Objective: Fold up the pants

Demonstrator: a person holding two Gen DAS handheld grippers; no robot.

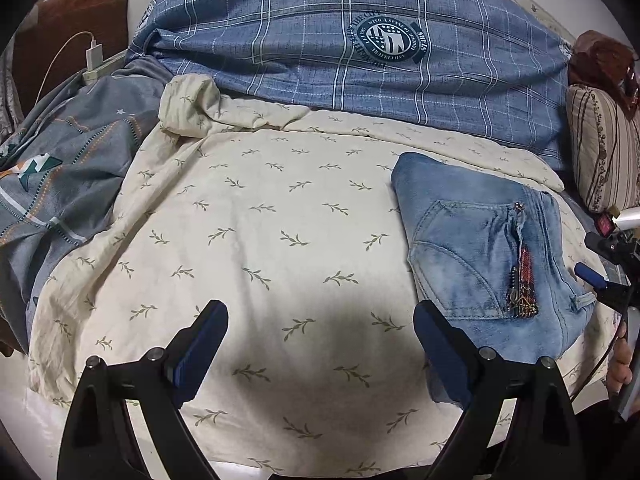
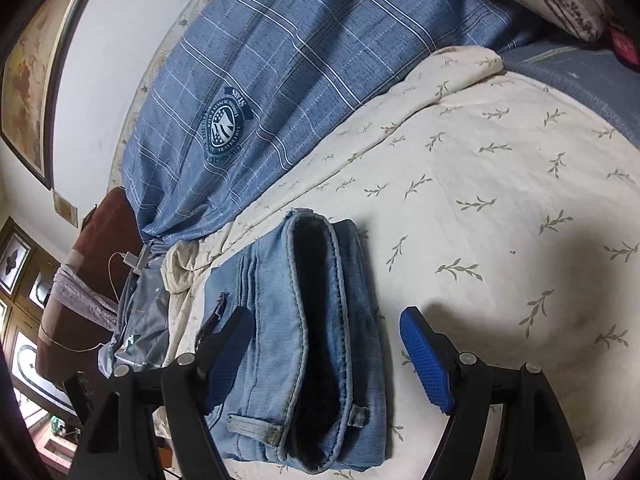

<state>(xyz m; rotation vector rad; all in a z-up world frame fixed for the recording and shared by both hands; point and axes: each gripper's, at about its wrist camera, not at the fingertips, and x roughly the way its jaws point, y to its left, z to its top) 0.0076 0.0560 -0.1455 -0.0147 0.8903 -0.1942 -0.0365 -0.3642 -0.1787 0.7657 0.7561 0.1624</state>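
1. The pants [image 1: 488, 248] are pale blue jeans, folded into a compact bundle that lies on a cream sheet [image 1: 260, 220] printed with small green sprigs, on a bed.
2. In the left wrist view the bundle lies to the right, back pocket [image 1: 472, 256] up, with a beaded charm [image 1: 522, 284] hanging down along the pocket's edge.
3. In the right wrist view the waistband opening [image 2: 316, 320] faces the camera, dark inside, with belt loops [image 2: 250, 428] at the near edge.
4. The left hand-held gripper [image 1: 320, 356] hovers over bare sheet with its jaws spread wide and nothing between them; its right finger [image 1: 440, 352] overlaps the near left corner of the jeans in the picture, and I cannot tell whether it touches.
5. The right hand-held gripper [image 2: 324, 360] has its jaws spread wide on either side of the bundle's near end; the blue pads [image 2: 426, 360] stand clear of the denim on the right, and the left finger overlaps the fabric without visibly pressing.
6. At the right edge of the left wrist view, part of the other gripper and a hand [image 1: 620, 360] show beside the jeans.
7. Behind the sheet lies a blue plaid duvet [image 1: 360, 60] with a round crest [image 1: 390, 40].
8. A grey patterned cover [image 1: 72, 168] is bunched at the left, a white charger [image 1: 94, 60] and cable beyond it.
9. A striped pillow [image 1: 604, 148] lies at the right.
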